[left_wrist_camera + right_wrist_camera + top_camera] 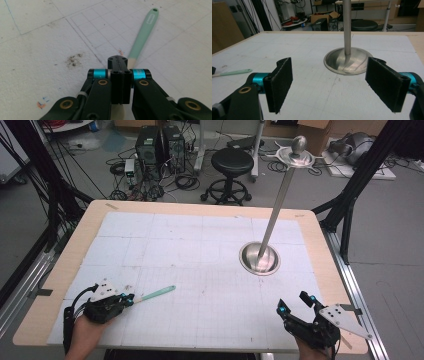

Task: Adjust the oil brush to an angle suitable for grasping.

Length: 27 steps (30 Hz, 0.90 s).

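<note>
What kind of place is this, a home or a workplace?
Most likely a workplace: a robotics or research lab. Computer towers with tangled cables stand on the floor, black frame struts flank the table, and cardboard boxes sit behind.

Overhead; two low close-ups (shared table [210, 265])

We see our left tool [120, 65] clamped on the near end of a mint-green spatula [143, 36], whose handle slants far-right over the gridded bench [45, 37].
</note>
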{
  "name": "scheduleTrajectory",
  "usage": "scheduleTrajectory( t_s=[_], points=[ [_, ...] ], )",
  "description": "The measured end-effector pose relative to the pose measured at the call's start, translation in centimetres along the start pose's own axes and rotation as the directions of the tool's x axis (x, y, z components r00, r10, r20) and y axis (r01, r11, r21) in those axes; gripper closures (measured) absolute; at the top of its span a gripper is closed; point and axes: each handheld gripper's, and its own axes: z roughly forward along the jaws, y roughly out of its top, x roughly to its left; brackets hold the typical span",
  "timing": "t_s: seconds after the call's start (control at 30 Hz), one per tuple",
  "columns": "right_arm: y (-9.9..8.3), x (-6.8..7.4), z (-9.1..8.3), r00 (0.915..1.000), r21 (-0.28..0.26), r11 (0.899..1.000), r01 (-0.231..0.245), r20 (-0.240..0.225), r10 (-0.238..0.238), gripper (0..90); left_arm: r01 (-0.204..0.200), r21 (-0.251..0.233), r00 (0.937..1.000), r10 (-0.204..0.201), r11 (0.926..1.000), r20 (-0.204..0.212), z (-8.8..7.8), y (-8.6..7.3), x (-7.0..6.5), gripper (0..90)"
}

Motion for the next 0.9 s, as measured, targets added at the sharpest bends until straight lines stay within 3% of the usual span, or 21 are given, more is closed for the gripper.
scheduleTrajectory(
  t_s=[0.13,0.27,0.4,0.5,0.53,0.6,0.63,0.77,0.9],
  points=[
    [0.0,0.0,0.0,1.0000,0.000,1.000,0.000,0.001,0.000,21.0,-0.025,0.015,0.9993,0.024,0.9996,0.029,-0.2,-0.1,-1.0,89.7],
    [0.0,0.0,0.0,1.0000,0.001,1.000,-0.005,0.001,0.005,21.0,-0.024,-0.062,0.9988,0.026,0.9978,0.042,-0.4,0.5,-1.7,89.7],
    [0.0,0.0,0.0,1.0000,0.001,1.000,0.002,0.002,-0.002,21.0,-0.035,-0.071,0.9957,0.041,0.9969,0.083,0.3,1.6,-2.4,89.7],
    [0.0,0.0,0.0,1.0000,0.001,1.000,-0.004,0.001,0.004,21.0,-0.053,-0.070,0.9916,0.061,0.9961,0.114,1.7,2.6,-3.4,89.6],
    [0.0,0.0,0.0,1.0000,0.001,1.000,-0.004,0.000,0.004,21.0,-0.058,-0.055,0.9893,0.065,0.9968,0.130,3.0,3.1,-4.0,89.6],
    [0.0,0.0,0.0,1.0000,0.001,1.000,-0.001,0.000,0.001,21.0,-0.064,-0.044,0.9886,0.069,0.9970,0.134,3.6,3.3,-4.2,89.6],
    [0.0,0.1,0.0,1.0000,0.001,1.000,0.002,0.001,-0.002,21.0,-0.066,-0.023,0.9873,0.069,0.9975,0.143,4.8,3.6,-4.5,89.6],
    [0.0,0.0,0.0,1.0000,-0.001,1.000,0.003,-0.001,-0.003,21.0,-0.079,0.012,0.9886,0.077,0.9968,0.130,6.3,4.0,-5.0,89.4],
    [0.0,0.0,0.0,1.0000,0.002,1.000,-0.003,-0.002,0.003,21.0,-0.067,0.009,0.9919,0.066,0.9977,0.109,6.9,4.5,-4.9,88.1]
  ],
)
